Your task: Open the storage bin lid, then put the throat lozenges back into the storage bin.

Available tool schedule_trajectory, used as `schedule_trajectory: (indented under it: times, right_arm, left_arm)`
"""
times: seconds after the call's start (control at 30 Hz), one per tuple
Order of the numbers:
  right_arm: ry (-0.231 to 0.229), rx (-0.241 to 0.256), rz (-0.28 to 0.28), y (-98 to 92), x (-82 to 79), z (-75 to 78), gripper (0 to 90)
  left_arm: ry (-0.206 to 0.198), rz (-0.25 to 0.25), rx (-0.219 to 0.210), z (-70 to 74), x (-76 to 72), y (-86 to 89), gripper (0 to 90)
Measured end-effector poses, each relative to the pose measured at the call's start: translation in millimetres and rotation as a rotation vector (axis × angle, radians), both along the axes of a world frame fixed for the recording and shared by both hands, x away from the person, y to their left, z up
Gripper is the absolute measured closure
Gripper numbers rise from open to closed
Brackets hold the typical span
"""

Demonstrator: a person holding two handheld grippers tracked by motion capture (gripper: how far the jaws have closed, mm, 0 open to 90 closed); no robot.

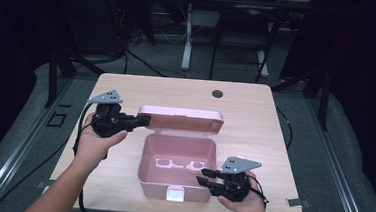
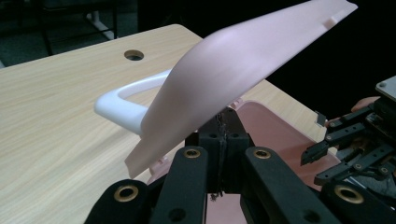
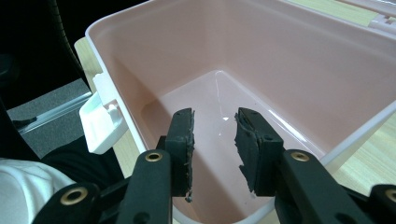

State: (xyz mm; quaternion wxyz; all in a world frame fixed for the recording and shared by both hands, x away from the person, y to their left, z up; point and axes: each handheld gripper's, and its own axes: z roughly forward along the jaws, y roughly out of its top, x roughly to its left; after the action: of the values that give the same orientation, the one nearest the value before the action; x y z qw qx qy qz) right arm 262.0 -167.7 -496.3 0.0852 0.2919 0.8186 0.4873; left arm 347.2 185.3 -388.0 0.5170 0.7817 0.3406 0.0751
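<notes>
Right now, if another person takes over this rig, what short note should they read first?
Left gripper: shut on the lid at its left end, holding it raised.
Right gripper: open, holding nothing, over the right rim of the pink box.
The box sits at the near edge of the table; its inside looks empty, white latch in front.
Done: lid open. Left: cannot tell from here.

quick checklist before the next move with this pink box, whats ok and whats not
1. Left gripper clamped on the edge of the lid: ok.
2. Lid raised off the pink box: ok, it stands open.
3. Right gripper open: ok, jaws apart at the box's near right rim, holding nothing.
4. Box interior free of items: ok in the right gripper view.
5. White latch free at the front: ok.
6. White handle on the lid unobstructed: ok.
</notes>
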Motion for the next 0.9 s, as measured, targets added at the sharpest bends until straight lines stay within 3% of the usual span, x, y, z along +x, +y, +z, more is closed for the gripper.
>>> schedule_trajectory:
  times: [0.53,0.9]
  right_arm:
    - [-0.001,0.005,-0.001,-0.4,0.2,-0.4,66.3]
    - [-0.002,0.006,-0.003,-0.2,-0.2,-0.5,66.1]
  left_arm:
    - [0.019,0.037,-0.015,-8.4,9.8,6.5,89.9]
    - [0.024,0.051,-0.002,-11.6,16.4,7.3,89.9]
